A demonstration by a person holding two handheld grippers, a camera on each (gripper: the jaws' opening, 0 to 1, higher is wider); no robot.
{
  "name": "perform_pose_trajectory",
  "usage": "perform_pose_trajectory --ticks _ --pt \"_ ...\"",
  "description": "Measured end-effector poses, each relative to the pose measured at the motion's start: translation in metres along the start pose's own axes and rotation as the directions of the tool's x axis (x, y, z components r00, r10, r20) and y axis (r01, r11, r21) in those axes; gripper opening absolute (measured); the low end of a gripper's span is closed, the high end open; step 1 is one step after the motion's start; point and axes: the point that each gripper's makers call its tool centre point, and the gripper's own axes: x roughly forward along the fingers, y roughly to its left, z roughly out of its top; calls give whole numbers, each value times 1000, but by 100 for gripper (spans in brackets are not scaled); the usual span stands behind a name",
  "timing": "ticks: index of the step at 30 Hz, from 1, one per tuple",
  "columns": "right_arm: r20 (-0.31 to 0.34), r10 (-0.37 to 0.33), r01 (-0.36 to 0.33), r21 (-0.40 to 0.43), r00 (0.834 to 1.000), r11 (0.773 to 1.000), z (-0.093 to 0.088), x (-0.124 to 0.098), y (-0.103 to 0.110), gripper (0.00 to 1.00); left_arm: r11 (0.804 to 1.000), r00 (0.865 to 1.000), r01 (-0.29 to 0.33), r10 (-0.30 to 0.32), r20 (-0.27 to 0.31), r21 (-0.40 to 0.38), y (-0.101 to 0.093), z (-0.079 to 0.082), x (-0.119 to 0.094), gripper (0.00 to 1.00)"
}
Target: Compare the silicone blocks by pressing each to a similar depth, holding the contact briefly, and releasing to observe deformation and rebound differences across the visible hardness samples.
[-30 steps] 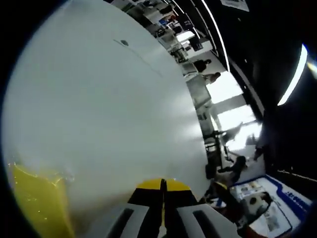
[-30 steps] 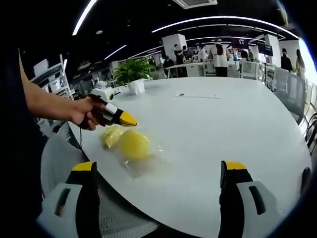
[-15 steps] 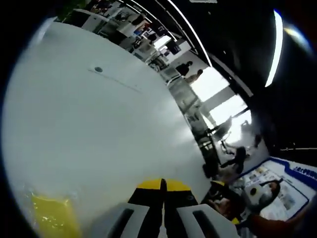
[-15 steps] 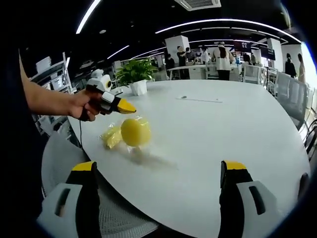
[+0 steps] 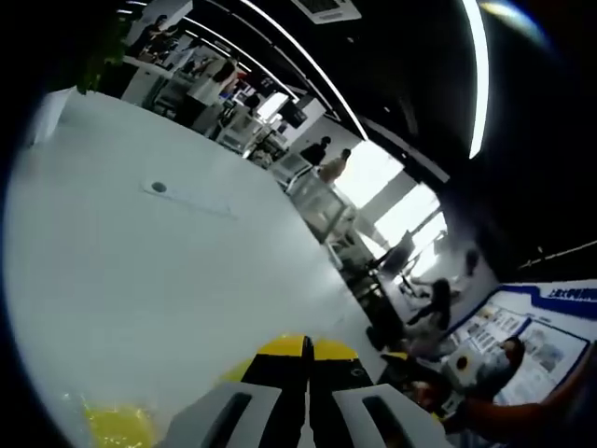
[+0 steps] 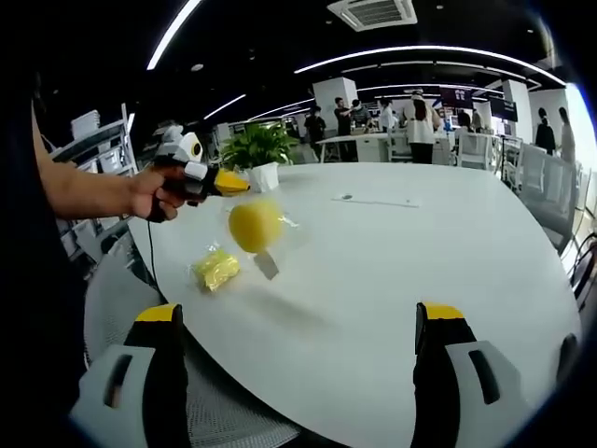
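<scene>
Right gripper view shows the left gripper (image 6: 229, 183), jaws closed on a clear bag, lifting a yellow ball (image 6: 255, 225) off the desk (image 6: 392, 280), while the right gripper (image 6: 303, 350) waits wide open, so pressing has not begun and the ball should first go back down.

1. A big round white desk (image 6: 392, 280) is in the room.
2. A green plant (image 6: 257, 145) in a white pot (image 6: 267, 176) stands at the far edge of the desk.
3. A small dark dot (image 6: 347, 197) sits on the desk top, by a thin line.
4. People (image 6: 413, 110) stand far back by other tables.
5. Long bright lights (image 6: 420, 51) run across the dark ceiling.
6. A vent (image 6: 371, 13) is up there too.
</scene>
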Motion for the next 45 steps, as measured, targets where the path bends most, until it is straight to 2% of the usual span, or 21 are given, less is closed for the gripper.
perform_pose_trajectory --ticks 2,7,8,9,10,11,12,16,20,26,27,32,33,34,35,36,38,45 --pt "5 2 -2 -5 1000 1000 4 -1 0 96 999 1000 10 -11 17 53 -9 10 -3 0" --pt "27 -4 4 -6 1000 1000 13 -3 -4 96 994 999 34 -37 28 104 -30 31 -6 0" --pt "44 -6 6 -8 999 1000 17 -4 -4 96 993 998 43 -46 32 107 -33 35 -7 0" --pt "97 4 -1 -32 995 1000 26 -4 -3 96 992 998 53 -57 36 114 -37 40 -8 0" --pt "115 9 -5 -37 993 999 29 -4 -2 96 991 997 58 -63 40 117 -40 43 -8 0" --pt "103 13 -12 -18 995 1000 28 -5 -1 96 990 996 74 -79 36 118 -46 47 -9 0" --pt "108 28 -29 11 994 1000 30 -4 1 96 989 996 78 -83 37 123 -48 48 -9 0" --pt "136 41 -41 -5 990 999 42 -6 4 92 982 993 106 -113 35 158 -63 58 -12 0" --pt "148 52 -50 -16 988 999 54 -7 3 93 971 986 155 -164 35 183 -82 68 -16 0" --pt "195 76 -62 -77 978 995 86 -13 0 96 960 978 200 -207 12 194 -100 74 -17 0" --pt "214 85 -74 -59 973 995 97 -15 -1 96 956 970 243 -245 -12 167 -108 71 -17 0" --pt "274 110 -92 -78 955 993 133 -19 -10 96 946 962 270 -271 -20 178 -126 76 -22 0" --pt "314 160 -147 -65 936 987 145 -20 -5 96 945 962 273 -274 -16 180 -131 78 -24 0" --pt "323 204 -194 -63 924 979 150 -21 0 96 944 960 277 -279 -14 180 -134 79 -26 0" --pt "327 226 -213 -76 917 974 153 -21 3 96 944 960 278 -281 -9 178 -138 79 -27 0" --pt "356 247 -222 -109 901 969 163 -23 5 96 944 959 279 -284 5 176 -143 80 -30 0" --pt "360 287 -266 -108 888 958 168 -23 12 96 944 958 280 -287 13 172 -149 80 -32 0" --pt "310 385 -347 -173 869 922 174 -7 33 87 942 952 302 -305 3 145 -162 75 -40 0"
